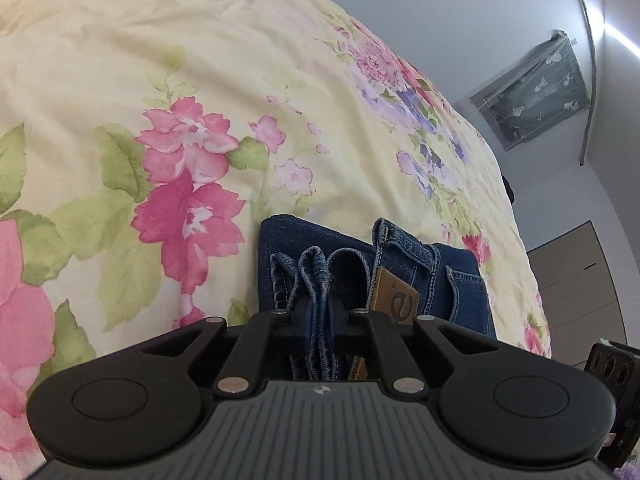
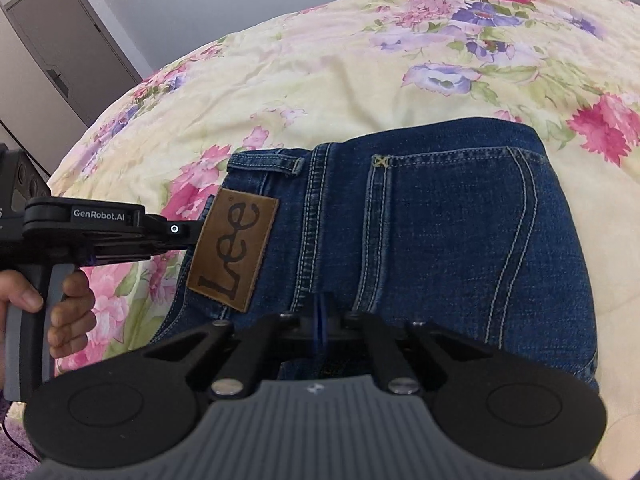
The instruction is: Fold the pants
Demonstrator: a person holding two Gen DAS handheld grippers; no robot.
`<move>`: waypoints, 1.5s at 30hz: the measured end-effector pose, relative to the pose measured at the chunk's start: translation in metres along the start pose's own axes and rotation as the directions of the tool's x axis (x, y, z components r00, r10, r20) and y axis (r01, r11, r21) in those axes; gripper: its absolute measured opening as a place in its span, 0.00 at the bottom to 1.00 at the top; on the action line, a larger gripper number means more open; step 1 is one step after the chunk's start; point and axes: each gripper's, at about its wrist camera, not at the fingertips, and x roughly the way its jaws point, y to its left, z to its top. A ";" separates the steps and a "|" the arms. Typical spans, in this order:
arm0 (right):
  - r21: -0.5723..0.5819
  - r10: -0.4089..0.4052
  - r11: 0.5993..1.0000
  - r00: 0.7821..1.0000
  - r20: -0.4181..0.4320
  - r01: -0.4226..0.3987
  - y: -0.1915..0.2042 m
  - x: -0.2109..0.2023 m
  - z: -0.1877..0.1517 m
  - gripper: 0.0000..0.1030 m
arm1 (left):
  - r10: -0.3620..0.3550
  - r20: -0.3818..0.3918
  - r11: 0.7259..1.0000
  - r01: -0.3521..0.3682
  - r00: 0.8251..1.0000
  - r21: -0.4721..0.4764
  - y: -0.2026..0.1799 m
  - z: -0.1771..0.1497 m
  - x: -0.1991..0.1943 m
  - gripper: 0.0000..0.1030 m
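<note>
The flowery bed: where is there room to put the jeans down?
The yellow floral bedspread lies bare left of and beyond the folded blue denim jeans, toward the far edge. It is crowded at the near edge, where the left tongs and right tongs pinch the denim.

A brown leather patch (image 2: 234, 249) sewn at the waistband of the dark blue denim jeans (image 2: 440, 240) reads "Lee". White lettering on the side of the black left tool (image 2: 192, 236) reads "GenRobot.AI".
</note>
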 end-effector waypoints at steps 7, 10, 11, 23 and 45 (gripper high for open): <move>0.015 0.003 1.000 1.000 0.009 -0.003 0.001 0.002 -0.001 0.00 | -0.055 0.036 0.998 0.054 0.998 0.011 -0.015 0.006 -0.020 0.25; 0.024 0.006 1.000 1.000 0.007 -0.007 0.001 -0.001 0.000 0.00 | -0.060 0.039 0.998 0.059 0.997 0.029 -0.026 0.006 -0.013 0.33; 0.029 0.008 1.000 1.000 0.007 -0.008 0.001 -0.002 0.001 0.00 | -0.055 0.035 0.998 0.054 0.998 0.023 -0.028 0.005 -0.009 0.33; 0.065 -0.089 0.995 0.986 0.138 0.081 -0.042 -0.071 0.005 0.17 | -0.027 0.074 1.000 0.027 0.997 0.011 -0.037 0.005 0.019 0.15; -0.072 -0.201 0.974 0.967 0.158 0.214 -0.064 -0.026 0.053 0.05 | 0.085 0.099 0.979 -0.101 0.991 0.176 -0.014 -0.008 0.010 0.09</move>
